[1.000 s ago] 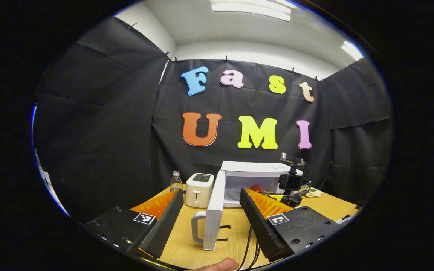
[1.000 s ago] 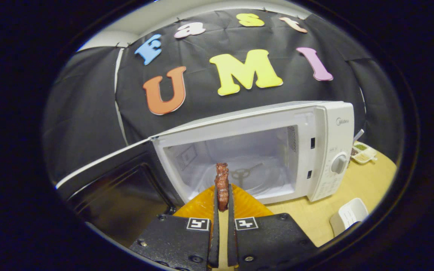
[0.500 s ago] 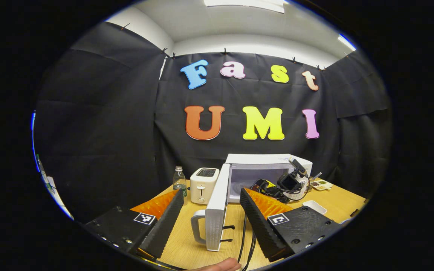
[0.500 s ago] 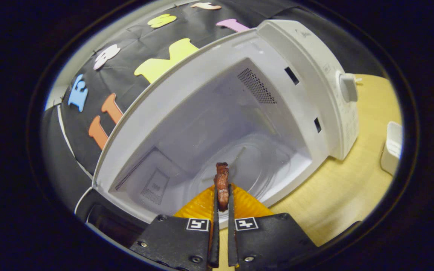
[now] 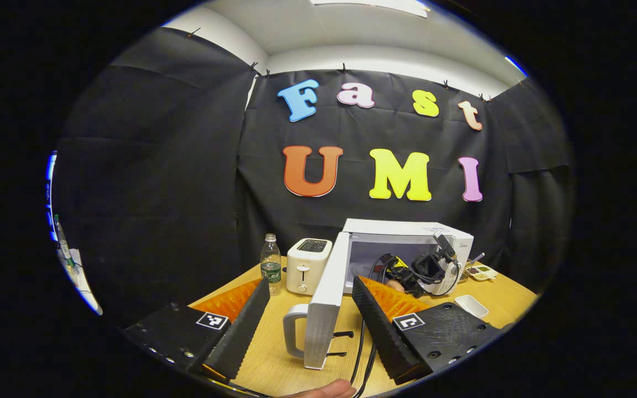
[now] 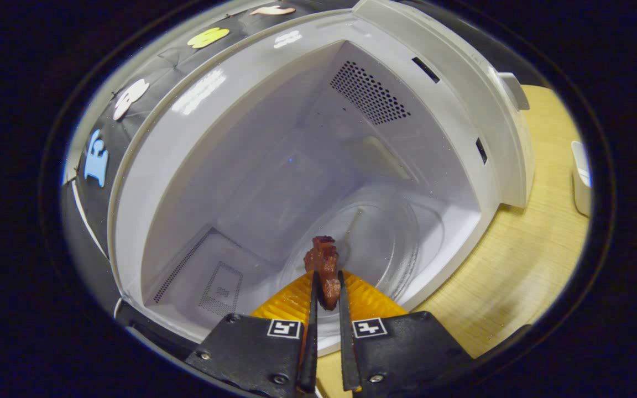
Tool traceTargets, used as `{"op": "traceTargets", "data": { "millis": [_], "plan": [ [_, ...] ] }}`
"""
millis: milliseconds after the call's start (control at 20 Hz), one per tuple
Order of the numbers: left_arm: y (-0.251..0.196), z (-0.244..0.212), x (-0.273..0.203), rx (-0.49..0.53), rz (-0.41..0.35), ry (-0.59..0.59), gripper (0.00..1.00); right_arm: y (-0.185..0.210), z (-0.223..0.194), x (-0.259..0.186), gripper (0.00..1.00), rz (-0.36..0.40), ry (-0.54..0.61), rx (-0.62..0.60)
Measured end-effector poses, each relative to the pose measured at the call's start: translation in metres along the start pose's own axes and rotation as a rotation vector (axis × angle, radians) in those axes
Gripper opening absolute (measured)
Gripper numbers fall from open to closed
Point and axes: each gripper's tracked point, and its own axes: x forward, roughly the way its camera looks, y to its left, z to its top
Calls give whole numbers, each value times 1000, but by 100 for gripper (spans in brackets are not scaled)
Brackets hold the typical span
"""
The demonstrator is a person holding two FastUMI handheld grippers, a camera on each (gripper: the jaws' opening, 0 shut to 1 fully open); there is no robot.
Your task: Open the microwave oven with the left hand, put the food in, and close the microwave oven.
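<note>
The white microwave (image 5: 407, 232) stands at the back of the wooden table with its door (image 5: 324, 298) swung wide open, handle (image 5: 292, 334) toward me. My left gripper (image 5: 310, 282) is open, hanging back in front of the door's edge and holding nothing. In the left gripper view my right gripper (image 5: 426, 268) reaches into the oven's opening. In the right gripper view my right gripper (image 6: 327, 276) is shut on a reddish-brown piece of food (image 6: 324, 262), held just inside the white cavity (image 6: 274, 166) above the near rim of the glass turntable (image 6: 374, 232).
A white toaster (image 5: 308, 265) and a water bottle (image 5: 270, 264) stand left of the door. A small white dish (image 5: 470, 305) and a tray of condiments (image 5: 481, 271) lie right of the microwave. Black cables (image 5: 363, 342) run across the table. A fingertip (image 5: 324, 389) shows at the bottom.
My right gripper has carried the food forward from in front of the microwave into its cavity, tilting down. The left gripper has drifted back and left slightly, still open.
</note>
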Motion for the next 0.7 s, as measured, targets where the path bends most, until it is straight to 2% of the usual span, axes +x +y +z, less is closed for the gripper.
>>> {"op": "traceTargets", "data": {
  "millis": [50,100,150,200,250,300,350,450,550,600,650,700],
  "plan": [
    [1,0,0,0,1,-13,93,-4,0,1,23,-25,-5,-10],
    [3,1,1,-3,8,-26,92,-6,3,1,14,-34,-20,-28],
    [3,-2,1,-8,9,-29,92,-9,5,3,30,-53,-32,-64],
    [0,-4,1,-12,-4,-25,92,-12,8,2,22,-68,-49,-104],
    [-3,-7,0,-11,-17,-17,93,-11,10,3,29,-73,-53,-138],
    [-4,-8,-1,-2,-28,-14,92,-12,10,2,54,-75,-51,-153],
    [-3,-8,-1,14,-33,-22,92,-11,10,0,46,-72,-52,-157],
    [4,-9,-2,29,-18,-21,92,-14,17,0,71,-89,-70,-198],
    [3,-10,-6,16,-27,-14,92,-22,23,1,82,-144,-106,-303],
    [3,-13,-6,11,-32,-8,92,-26,25,0,80,-182,-124,-364],
    [6,-14,-6,6,-26,-2,92,-30,27,-1,94,-214,-138,-420],
    [9,-15,-6,3,-18,0,92,-27,28,-2,98,-215,-145,-469]
  ]
}}
